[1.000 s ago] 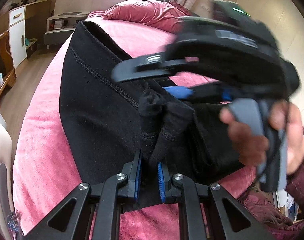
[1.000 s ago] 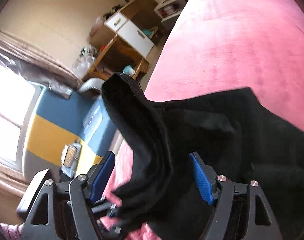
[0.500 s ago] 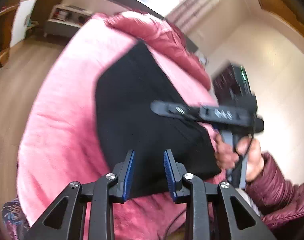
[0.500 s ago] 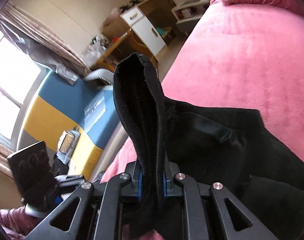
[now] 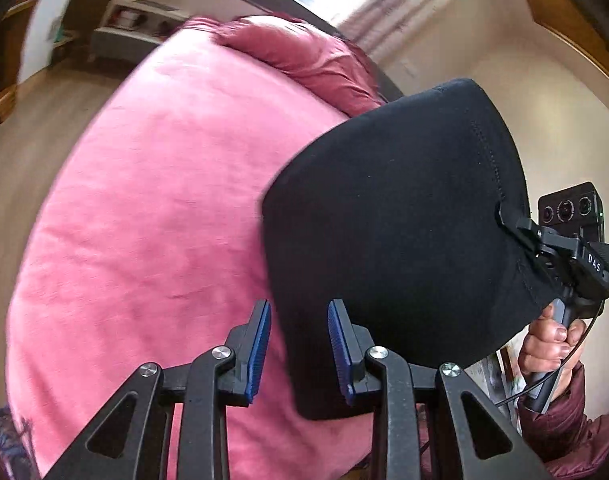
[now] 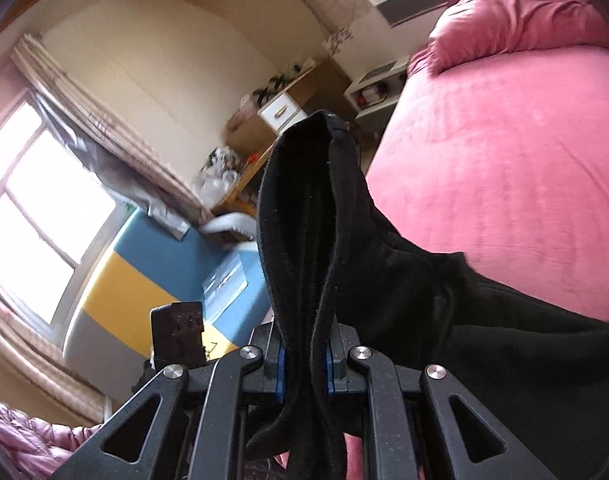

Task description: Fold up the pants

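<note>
The folded black pants [image 5: 392, 240] hang in the air above the pink bed [image 5: 156, 200], held at their right edge by my right gripper [image 5: 516, 228]. In the right wrist view that gripper [image 6: 302, 360] is shut on a thick bunch of the black pants [image 6: 308, 240], which trail off to the lower right. My left gripper [image 5: 298, 348] is open and empty, its blue pads just left of the hanging pants' lower corner.
A dark pink duvet [image 5: 304, 52] lies bunched at the head of the bed. A white cabinet and wooden desk [image 6: 280, 116] stand by the wall. A blue and yellow cushioned seat [image 6: 152, 280] is beside the bed. My hand [image 5: 548, 340] grips the right tool.
The right gripper closed on the folded pants and lifted them off the bed. The left gripper let go, opened wider and pulled back to the left.
</note>
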A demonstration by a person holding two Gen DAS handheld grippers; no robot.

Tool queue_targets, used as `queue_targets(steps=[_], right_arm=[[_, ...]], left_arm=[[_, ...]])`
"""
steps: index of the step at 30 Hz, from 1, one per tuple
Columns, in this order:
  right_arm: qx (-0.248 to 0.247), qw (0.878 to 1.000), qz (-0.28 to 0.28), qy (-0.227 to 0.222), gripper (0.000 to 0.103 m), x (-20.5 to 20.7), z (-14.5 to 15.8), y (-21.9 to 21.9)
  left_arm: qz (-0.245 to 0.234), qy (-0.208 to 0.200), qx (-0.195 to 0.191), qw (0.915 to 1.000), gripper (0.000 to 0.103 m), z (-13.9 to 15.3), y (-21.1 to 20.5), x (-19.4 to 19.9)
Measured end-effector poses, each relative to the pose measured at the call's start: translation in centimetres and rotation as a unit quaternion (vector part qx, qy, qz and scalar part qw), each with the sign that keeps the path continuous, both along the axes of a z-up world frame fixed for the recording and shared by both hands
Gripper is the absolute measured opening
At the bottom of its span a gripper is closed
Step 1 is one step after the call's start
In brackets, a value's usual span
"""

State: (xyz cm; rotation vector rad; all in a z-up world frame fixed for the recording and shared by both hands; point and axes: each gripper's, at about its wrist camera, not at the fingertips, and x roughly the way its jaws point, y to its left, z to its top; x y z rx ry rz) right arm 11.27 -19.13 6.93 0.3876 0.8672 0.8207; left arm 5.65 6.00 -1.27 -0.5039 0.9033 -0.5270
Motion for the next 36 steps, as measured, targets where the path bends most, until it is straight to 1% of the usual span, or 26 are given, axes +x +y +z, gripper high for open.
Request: queue_targets(steps=[3,7,9,12,20,27,30,33,36], right_arm=[[0.006,0.999,-0.033,0.002,0.014,-1.1,0.0,-3.0],[0.004,0.996,-0.087,0.016,0.014,-2.1,-1.2,-7.2],[0.006,0.994,-0.107,0.026,0.014,-2.6,-1.8,-8.9],[-0.007,0.99,-0.138,0.037,0.014,-3.0,-3.1,-11.3],[-0.024,0.974,-0.207,0.093,0.014,-3.0,-8.0,-18.3],[-0.038,0.96,-0.24,0.14,0.014,-2.6,-12.8,-21.8],[-0.043,0.958,-0.244,0.145,0.014,-2.4,-13.8,-22.5],[-0.049,0.956,-0.248,0.147,0.014,-2.0,-14.3,-22.9],[-0.051,0.954,-0.252,0.152,0.014,-1.8,-14.5,-23.4]], left_arm=[[-0.035,-0.009,0.001,0.9993,0.03,0.4,-2.8,0.6],[-0.08,-0.015,0.009,0.9966,0.03,0.3,-6.2,1.3],[-0.1,-0.011,0.014,0.9948,0.03,0.1,-7.9,1.5],[-0.128,-0.006,0.023,0.9915,0.03,-0.5,-10.1,1.7],[-0.183,0.018,0.031,0.9825,0.03,-2.2,-14.2,1.6],[-0.207,0.043,0.039,0.9767,0.03,-4.2,-16.7,2.3],[-0.215,0.042,0.054,0.9742,0.03,-4.4,-18.2,2.7],[-0.219,0.051,0.056,0.9728,0.03,-4.8,-19.3,3.1],[-0.221,0.048,0.057,0.9725,0.03,-4.4,-19.5,2.9]])
